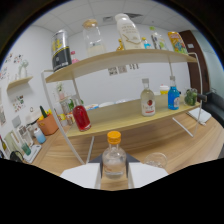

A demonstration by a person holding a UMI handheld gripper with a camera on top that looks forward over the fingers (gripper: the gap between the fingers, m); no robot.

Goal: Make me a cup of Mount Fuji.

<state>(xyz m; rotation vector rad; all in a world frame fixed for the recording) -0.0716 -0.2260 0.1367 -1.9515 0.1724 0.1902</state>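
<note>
Bottle (114, 156) between gripper (114, 176) fingers

No legible text, brand or number anywhere. Labels present but unreadable: black-yellow label on dark bottle (61, 50), top shelf (125, 59); red-white label on clear bottle (147, 100), lower shelf; printed carton (127, 31), top shelf. Small papers on wall behind shelf: illegible.
</note>
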